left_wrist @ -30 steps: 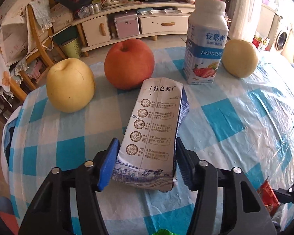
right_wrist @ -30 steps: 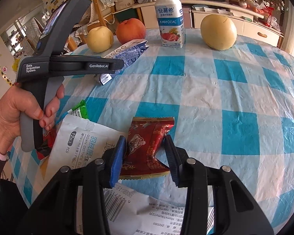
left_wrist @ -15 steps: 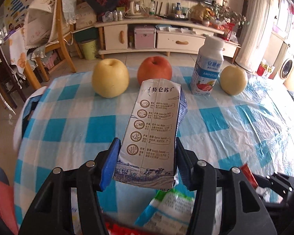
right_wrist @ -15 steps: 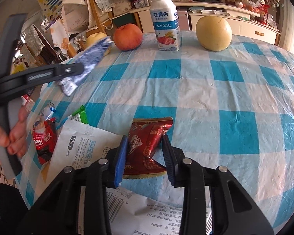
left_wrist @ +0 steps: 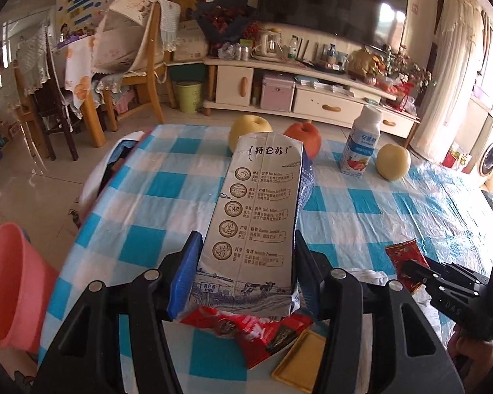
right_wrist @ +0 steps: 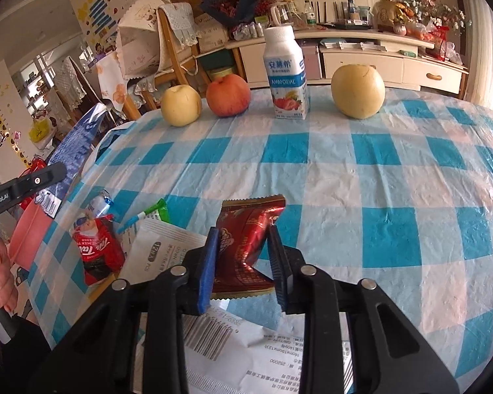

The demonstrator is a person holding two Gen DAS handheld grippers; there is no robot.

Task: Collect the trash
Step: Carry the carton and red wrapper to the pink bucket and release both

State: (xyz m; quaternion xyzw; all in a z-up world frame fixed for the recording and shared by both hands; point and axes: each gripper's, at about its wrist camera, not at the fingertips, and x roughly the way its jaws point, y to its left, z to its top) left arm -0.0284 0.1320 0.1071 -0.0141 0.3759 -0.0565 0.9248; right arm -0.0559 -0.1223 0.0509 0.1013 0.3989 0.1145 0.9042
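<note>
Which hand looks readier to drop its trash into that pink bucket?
Left. The left gripper already holds the milk carton lifted, near the pink bucket; the right gripper is closing around the red wrapper.

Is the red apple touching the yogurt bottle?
Apart. The right wrist view shows checked tablecloth between the red apple and the yogurt bottle.
</note>
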